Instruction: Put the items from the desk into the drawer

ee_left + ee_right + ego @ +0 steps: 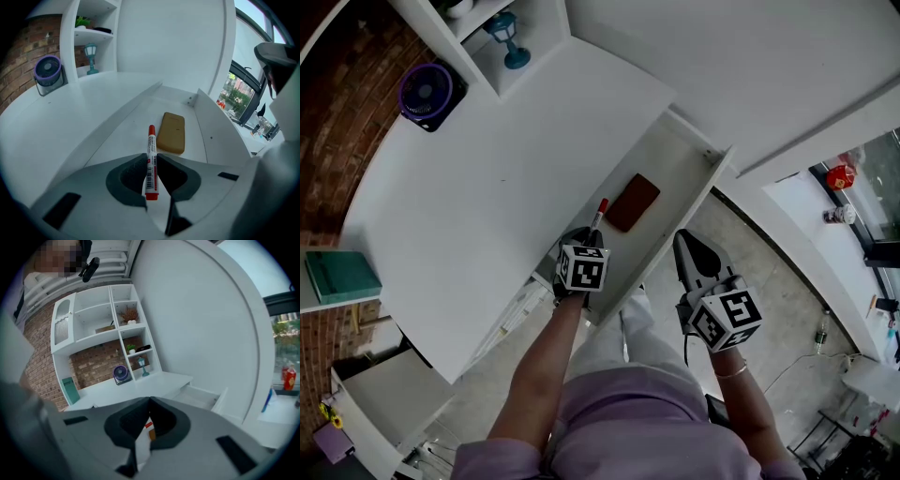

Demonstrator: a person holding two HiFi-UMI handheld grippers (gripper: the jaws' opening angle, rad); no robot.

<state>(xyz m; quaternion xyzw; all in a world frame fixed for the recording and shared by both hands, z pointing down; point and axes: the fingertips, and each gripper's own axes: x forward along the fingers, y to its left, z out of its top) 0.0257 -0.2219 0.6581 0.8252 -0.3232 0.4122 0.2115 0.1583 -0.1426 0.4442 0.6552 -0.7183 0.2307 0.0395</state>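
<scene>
A white marker with red caps (151,140) sticks forward from my left gripper (152,166), whose jaws are shut on its barrel. In the head view the marker (600,214) hangs over the near end of the open white drawer (680,155), with the left gripper (591,234) at the drawer's near edge. A flat brown item (633,202) lies on the drawer floor, just beyond the marker tip (171,132). My right gripper (682,242) is to the right of the drawer, over the floor, shut with nothing in it (149,404).
The white desk (487,206) curves away to the left. On it stand a purple fan (427,94), a blue lamp (508,42) in a shelf niche, and a green book (342,277) at the left end. The drawer's front panel (717,173) juts out to the right.
</scene>
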